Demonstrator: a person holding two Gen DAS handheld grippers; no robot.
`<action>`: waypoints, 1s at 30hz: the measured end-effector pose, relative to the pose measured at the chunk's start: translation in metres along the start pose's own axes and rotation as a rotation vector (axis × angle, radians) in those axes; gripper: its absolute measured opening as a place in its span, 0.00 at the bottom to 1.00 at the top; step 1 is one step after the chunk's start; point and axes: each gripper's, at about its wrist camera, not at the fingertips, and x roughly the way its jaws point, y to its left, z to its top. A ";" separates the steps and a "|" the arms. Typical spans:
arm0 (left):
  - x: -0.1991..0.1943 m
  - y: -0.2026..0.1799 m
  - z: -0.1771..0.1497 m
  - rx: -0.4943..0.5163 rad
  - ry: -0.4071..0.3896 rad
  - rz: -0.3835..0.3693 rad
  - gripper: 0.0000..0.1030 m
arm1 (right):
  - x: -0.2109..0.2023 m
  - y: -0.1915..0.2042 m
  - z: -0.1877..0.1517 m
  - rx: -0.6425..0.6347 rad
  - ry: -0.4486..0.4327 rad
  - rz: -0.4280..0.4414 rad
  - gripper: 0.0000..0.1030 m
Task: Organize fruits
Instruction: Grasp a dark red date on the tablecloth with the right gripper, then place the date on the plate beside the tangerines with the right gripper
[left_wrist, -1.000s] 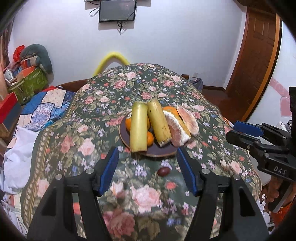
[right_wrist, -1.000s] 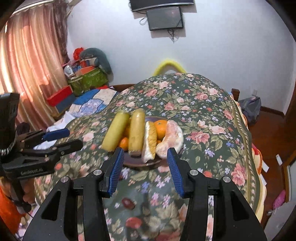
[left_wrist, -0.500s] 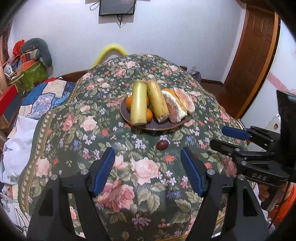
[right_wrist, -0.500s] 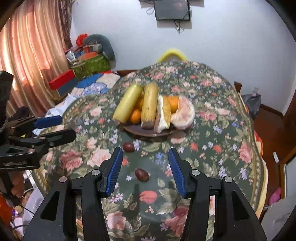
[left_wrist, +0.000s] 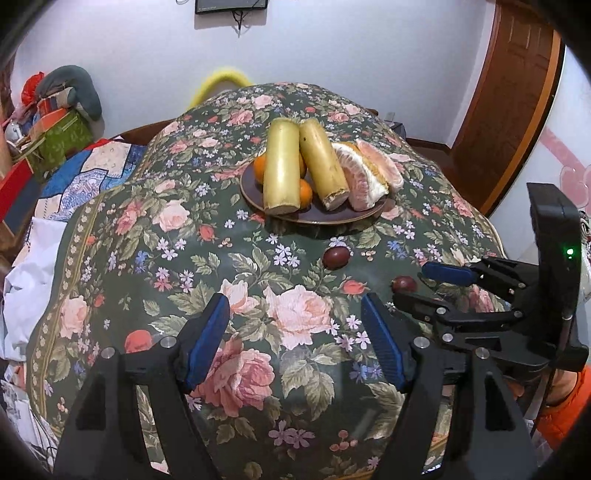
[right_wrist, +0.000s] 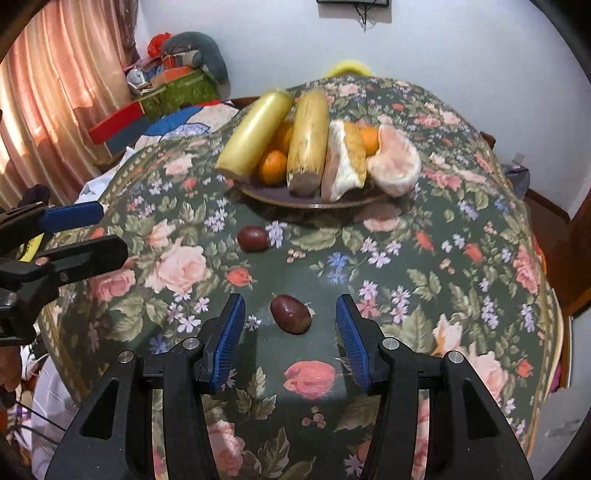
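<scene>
On the left, the left gripper (left_wrist: 295, 332) hovers, fingers apart, empty. At twelve o'clock, the plate (right_wrist: 280, 195) holds most fruit. Two dark fruits (right_wrist: 290, 314) remain loose; the right gripper (right_wrist: 290, 338) brackets one, fingers apart.

Fruit on plate (right_wrist: 280, 197), two dates (right_wrist: 290, 314) before it (on tablecloth (right_wrist: 424, 295)) — apart

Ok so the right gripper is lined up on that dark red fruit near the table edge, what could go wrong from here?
1. The small, smooth dark red fruit lies loose on the floral tablecloth; the open right gripper could nudge it into rolling toward the edge.
2. The brown plate is already crowded with the two yellow-green cane sections, so an added fruit may roll off.
3. The left gripper hovers close by; the two could collide.
</scene>
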 end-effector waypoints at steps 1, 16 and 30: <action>0.003 0.001 -0.001 -0.001 0.007 0.000 0.71 | 0.003 0.000 -0.001 0.002 0.009 0.007 0.46; 0.040 -0.008 0.008 0.013 0.060 -0.039 0.71 | 0.003 -0.008 -0.001 0.001 -0.014 0.036 0.17; 0.093 -0.020 0.027 0.009 0.129 -0.085 0.47 | -0.016 -0.047 0.015 0.057 -0.102 0.021 0.17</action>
